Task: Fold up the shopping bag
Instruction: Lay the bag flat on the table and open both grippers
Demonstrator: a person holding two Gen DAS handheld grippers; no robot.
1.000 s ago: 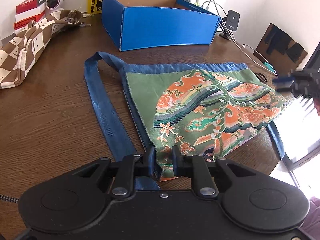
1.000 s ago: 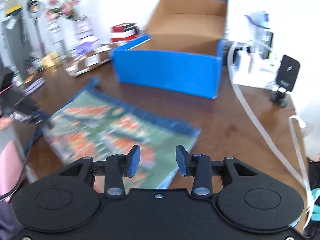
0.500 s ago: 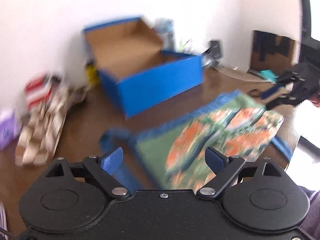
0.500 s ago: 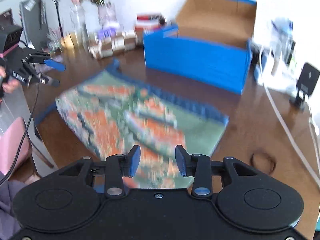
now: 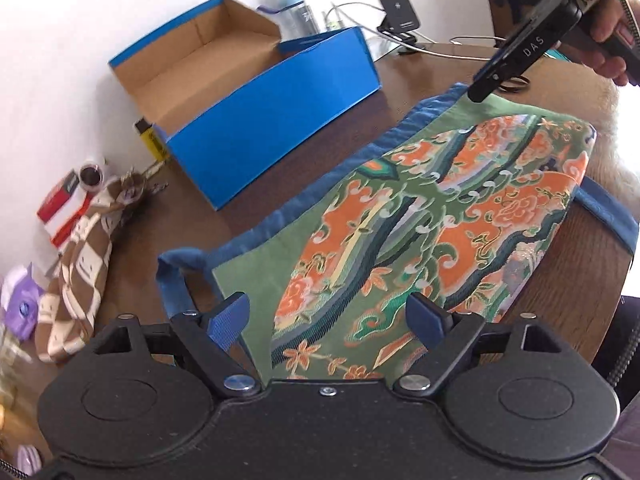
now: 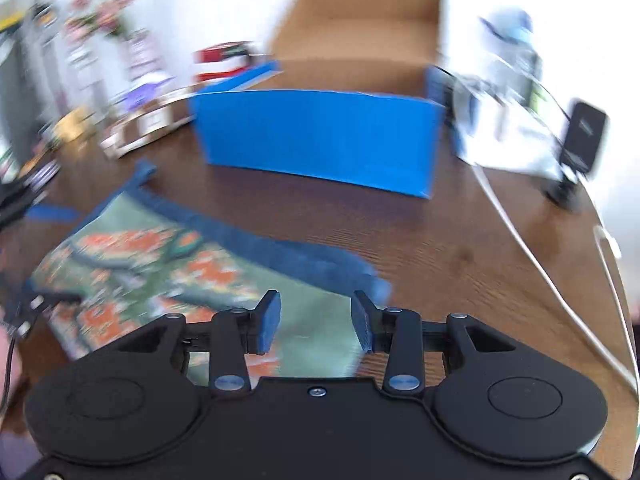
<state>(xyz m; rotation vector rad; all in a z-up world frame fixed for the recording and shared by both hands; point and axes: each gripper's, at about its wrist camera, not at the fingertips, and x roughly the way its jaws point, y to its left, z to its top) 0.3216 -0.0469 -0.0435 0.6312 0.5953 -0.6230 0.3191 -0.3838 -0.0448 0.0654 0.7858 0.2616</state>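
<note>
Shopping bag (image 5: 432,216), green w/ orange pattern & blue trim, lies flat on the brown table (image 5: 168,224), near edge right under my tongs. Blue handle (image 5: 172,280) loops out at its left end. My left gripper (image 5: 328,320) has just been opening; jaws stand wide above the cloth, not pinching it. My right gripper (image 6: 316,324) is part open over the bag's corner, nothing clamped. Farther back: open blue cardboard box (image 5: 260,120); checkered cloth bag (image 5: 80,264) at left.

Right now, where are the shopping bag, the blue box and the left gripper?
shopping bag (image 5: 420,216), left wrist view, patterned front.
blue box (image 5: 280,120), left wrist view, outer side wall.
left gripper (image 5: 328,320), left wrist view, between open fingertips.
</note>
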